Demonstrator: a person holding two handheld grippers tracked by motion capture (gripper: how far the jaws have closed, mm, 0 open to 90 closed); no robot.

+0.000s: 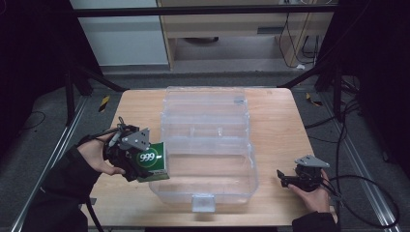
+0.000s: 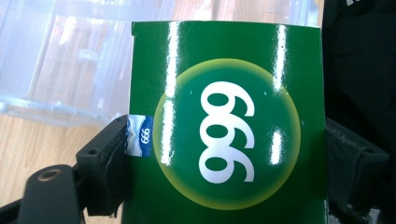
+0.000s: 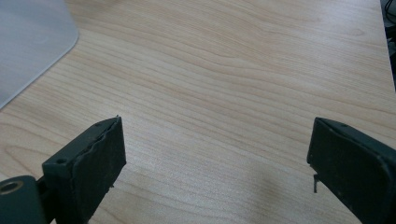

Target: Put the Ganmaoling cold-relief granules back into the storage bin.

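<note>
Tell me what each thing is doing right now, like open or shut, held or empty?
Plastic box: lid open, nothing inside.
Green box: closed, gripped off the table at the plastic box's left edge.
Left gripper: shut on the green box.
Right gripper: open, empty, above bare table.

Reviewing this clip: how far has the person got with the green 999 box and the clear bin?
Done: the clear plastic bin stands open, lid back, and the left gripper is shut on the green 999 box, held at the bin's left edge. In hand: carrying the box, apparently toward the bin. Left: nothing lies inside the bin yet, so placing and probably closing remain. The right gripper is open over the wooden table.
</note>
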